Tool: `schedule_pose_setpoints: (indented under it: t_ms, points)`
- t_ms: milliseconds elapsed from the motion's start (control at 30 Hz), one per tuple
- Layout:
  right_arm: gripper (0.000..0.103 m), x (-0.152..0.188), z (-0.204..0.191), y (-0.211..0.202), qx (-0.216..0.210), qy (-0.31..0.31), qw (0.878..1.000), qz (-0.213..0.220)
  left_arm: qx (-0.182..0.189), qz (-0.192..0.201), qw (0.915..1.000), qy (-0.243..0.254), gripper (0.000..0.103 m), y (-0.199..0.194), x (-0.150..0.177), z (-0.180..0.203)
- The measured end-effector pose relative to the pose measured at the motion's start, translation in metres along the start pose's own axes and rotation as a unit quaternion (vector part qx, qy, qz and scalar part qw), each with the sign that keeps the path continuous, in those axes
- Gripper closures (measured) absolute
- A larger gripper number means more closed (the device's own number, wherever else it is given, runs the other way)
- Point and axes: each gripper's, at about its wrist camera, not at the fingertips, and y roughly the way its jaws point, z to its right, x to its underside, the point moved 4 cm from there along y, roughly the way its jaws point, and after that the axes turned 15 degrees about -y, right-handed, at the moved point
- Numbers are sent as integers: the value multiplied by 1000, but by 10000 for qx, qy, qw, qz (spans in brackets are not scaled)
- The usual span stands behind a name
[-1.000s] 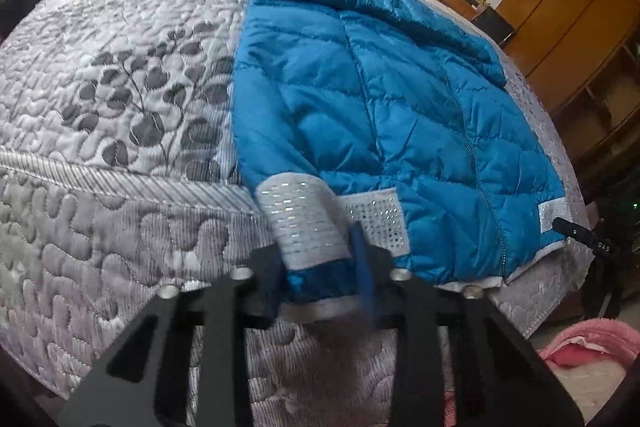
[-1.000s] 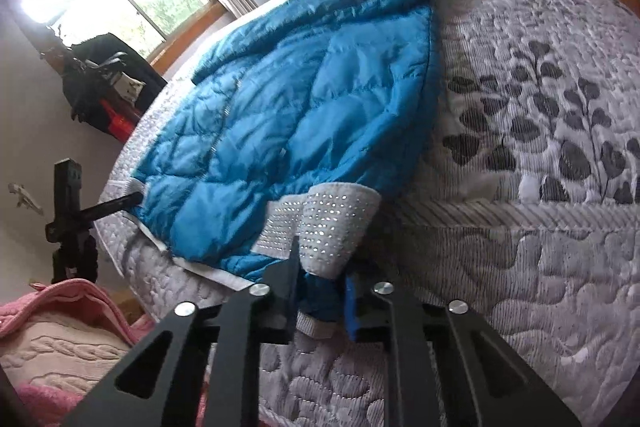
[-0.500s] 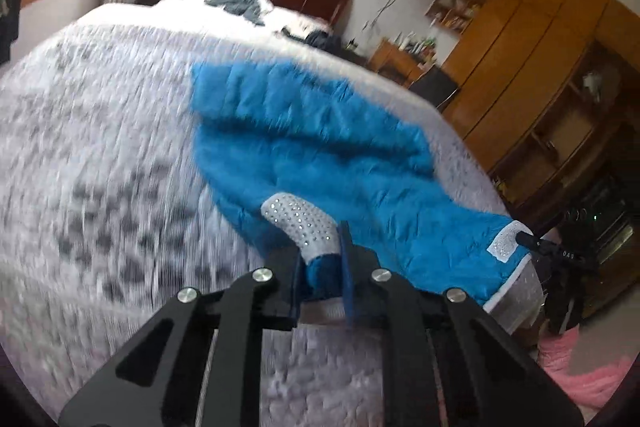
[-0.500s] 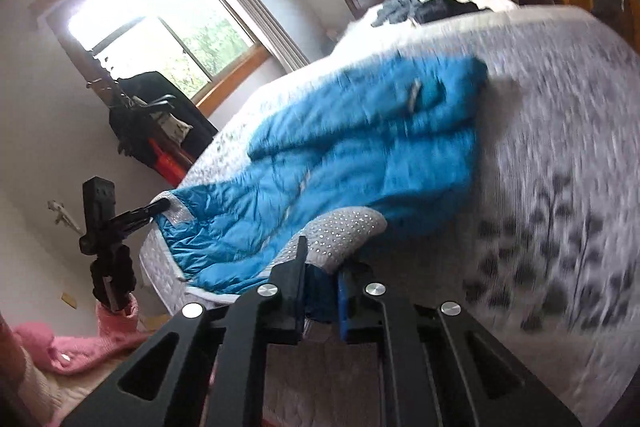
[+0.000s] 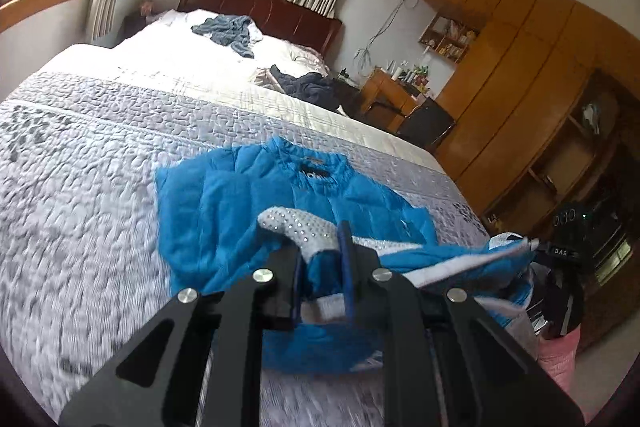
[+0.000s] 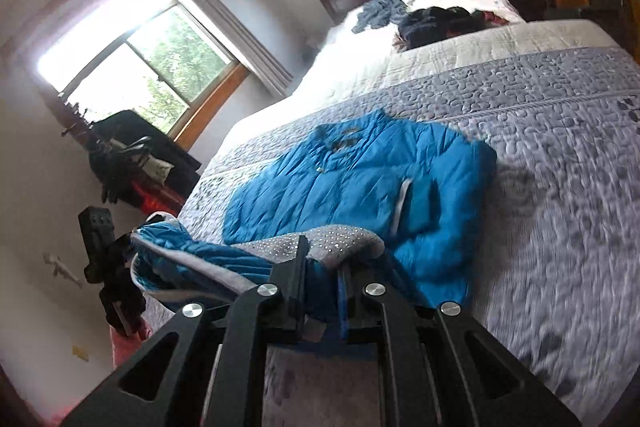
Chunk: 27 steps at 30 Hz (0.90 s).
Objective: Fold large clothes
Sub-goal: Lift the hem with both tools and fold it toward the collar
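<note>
A blue quilted puffer jacket lies on a grey quilted bedspread. Its collar end points toward the headboard. My left gripper is shut on the jacket's lower hem, at a grey sparkly band. My right gripper is shut on the other hem corner, under the same grey band. Both hold the hem lifted off the bed, and it sags between them. The jacket's lower half rises from the bedspread toward the grippers.
Loose dark clothes lie near the headboard. Wooden wardrobes stand to the right of the bed. A tripod with a camera stands by the foot of the bed. Pink fabric lies on the floor.
Both grippers have lifted the jacket's hem off the bed and carried it up and forward toward the collar. The cameras have tilted up, so the headboard and windows now show.
</note>
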Motion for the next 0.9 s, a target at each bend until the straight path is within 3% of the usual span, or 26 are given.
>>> schedule_pose_setpoints:
  t_ms: [167, 533, 800, 900]
  points:
    - [92, -31, 36, 43, 105, 304, 9992, -241, -137, -253, 9989, -363, 89, 58, -37, -23]
    - [92, -58, 106, 132, 490, 775, 9922, -844, -880, -734, 9904, -776, 85, 159, -70, -78]
    - [89, -53, 132, 160, 509, 970, 9892, -971, -929, -830, 9891, -784, 82, 179, -76, -88]
    - [81, -52, 129, 149, 353, 966, 9911, -843, -682, -910, 9896, -882, 77, 168, -77, -86]
